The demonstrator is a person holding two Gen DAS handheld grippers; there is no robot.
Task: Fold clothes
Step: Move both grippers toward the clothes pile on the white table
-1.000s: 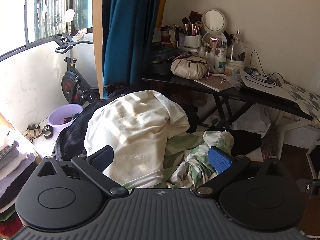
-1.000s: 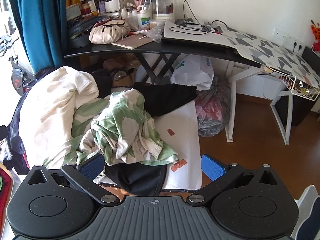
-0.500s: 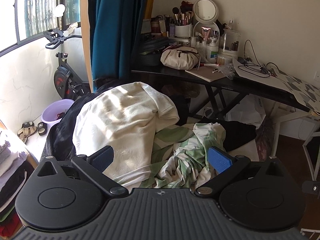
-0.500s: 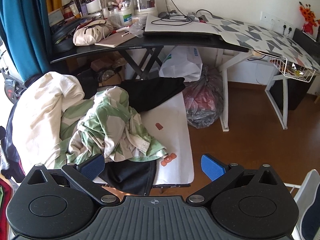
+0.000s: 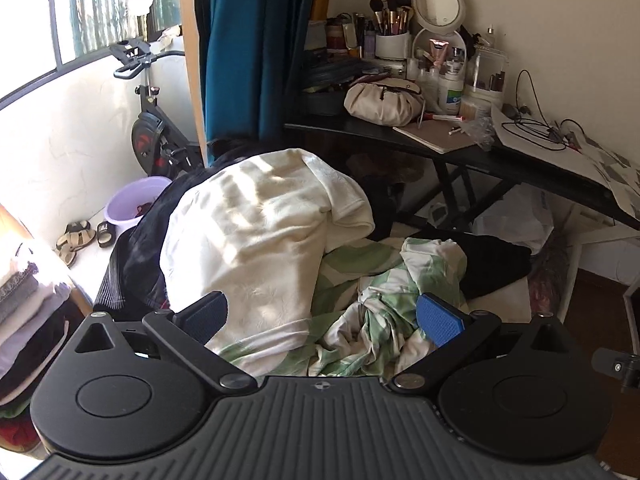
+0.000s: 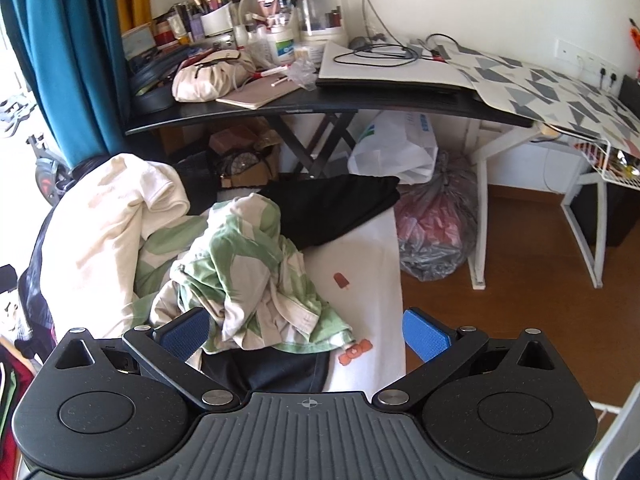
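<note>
Left gripper: its fingers are spread wide and hold nothing; it hangs at the bottom of the left wrist frame, above the heap of clothes, not touching it as far as I can see.
Left fingers: the dark pad sits in front of the cream cloth, the blue pad in front of the green and white cloth.
Right gripper: fingers spread wide too, empty, low in the right wrist frame over the near end of the heap.
Right fingers: one blue pad overlaps the edge of the green garment, the other shows against the white sheet's edge and the floor.
Green and white garment: crumpled in a mound at the centre of the frame, lying on the white sheet.
Cream garment: a big sunlit hump left of centre, draped over dark clothing, touching the green one.
Black garment: spread flat at the far end of the sheet, just behind the green mound.
Dark item: tucked under the near edge of the green garment, right in front of the right gripper.
Folded stack: piled at the left edge of the left wrist frame.
Black surface: across the upper frame, crowded with a beige bag, make-up brushes, bottles, a round mirror and cables.
Teal curtain: hanging at upper centre, with an exercise bike to its left.
Floor: brown, with plastic bags under the surface.
</note>
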